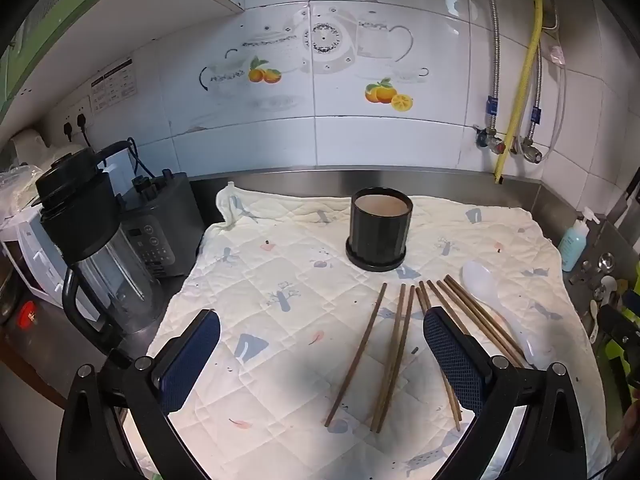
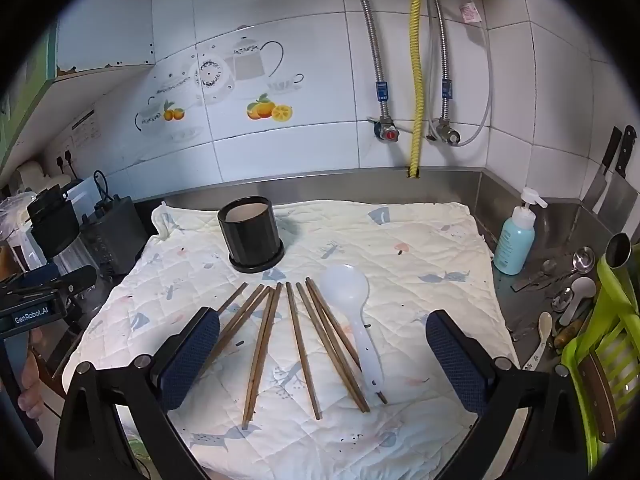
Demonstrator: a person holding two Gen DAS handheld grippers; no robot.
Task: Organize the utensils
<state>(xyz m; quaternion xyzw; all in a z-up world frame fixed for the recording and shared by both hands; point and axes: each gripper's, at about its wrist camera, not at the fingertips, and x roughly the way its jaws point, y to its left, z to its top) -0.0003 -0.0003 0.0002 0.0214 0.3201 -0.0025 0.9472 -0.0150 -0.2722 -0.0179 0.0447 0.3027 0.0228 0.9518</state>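
The only writing that reads clearly is "GenRobot.AI", on the body of the left hand-held gripper (image 2: 34, 314) seen at 9 o'clock in the right wrist view, with part of a hand (image 2: 30, 384) below it. A printed notice (image 1: 114, 86) on the wall tiles is too small to read.

Both tools stand wide open and hold nothing: the left hand-held gripper (image 1: 322, 354) and the right hand-held gripper (image 2: 322, 354) hang above the quilted cloth (image 2: 420, 240) on the table (image 2: 516, 308).

The brown chopsticks (image 2: 298, 344) lie fanned on the cloth, with the white spoon (image 2: 354, 304) just beside them at 3 o'clock. The black holder (image 2: 251, 238) stands upright at 11 o'clock of the fan.

Only the right wrist view shows the knives (image 2: 614, 168) on the wall and the green rack (image 2: 604, 360). The left wrist view alone shows the blender jug (image 1: 92, 248) clearly.
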